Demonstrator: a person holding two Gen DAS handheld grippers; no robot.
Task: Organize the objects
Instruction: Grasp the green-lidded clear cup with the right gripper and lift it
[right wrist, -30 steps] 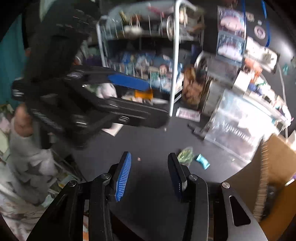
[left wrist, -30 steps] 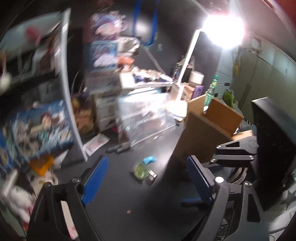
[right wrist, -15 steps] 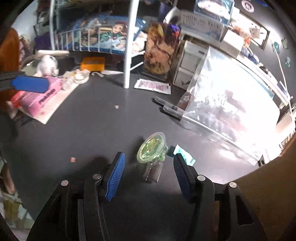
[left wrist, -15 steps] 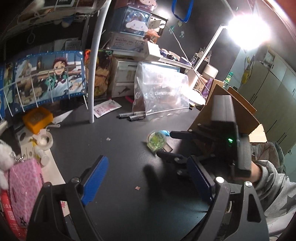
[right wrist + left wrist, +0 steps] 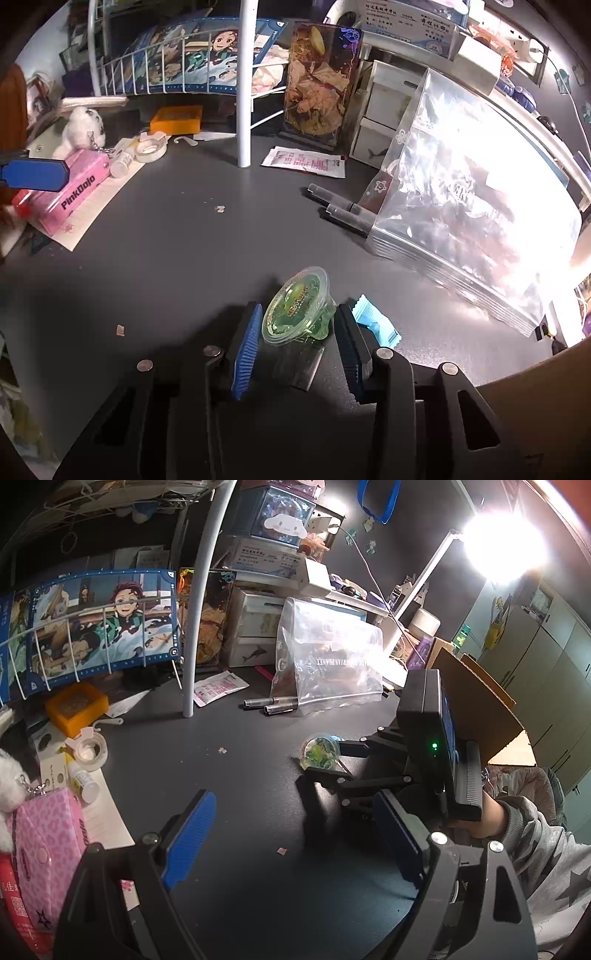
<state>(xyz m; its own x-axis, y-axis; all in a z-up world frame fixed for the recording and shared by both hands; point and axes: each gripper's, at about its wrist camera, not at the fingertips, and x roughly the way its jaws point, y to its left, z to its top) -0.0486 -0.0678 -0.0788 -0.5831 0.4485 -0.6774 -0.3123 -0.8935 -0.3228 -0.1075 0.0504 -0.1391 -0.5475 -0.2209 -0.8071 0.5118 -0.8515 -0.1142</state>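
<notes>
Your task is at an early stage: the green jelly cup [image 5: 297, 306] sits at lower center of the right wrist view, not yet lifted, with the blue packet [image 5: 375, 325] and two pens [image 5: 340, 206] left. Your right gripper [image 5: 297, 332] brackets the cup, jaws partly spread, contact unclear. Your left gripper [image 5: 291, 838] hangs spread wide, empty.

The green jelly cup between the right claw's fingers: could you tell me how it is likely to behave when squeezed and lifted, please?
The green jelly cup looks thin, clear plastic, so it may flex or dent under a firm squeeze. It lies tilted on the dark desk with a tapered wall, so it could slip from the open right claw. Being small, it is probably light.
</notes>
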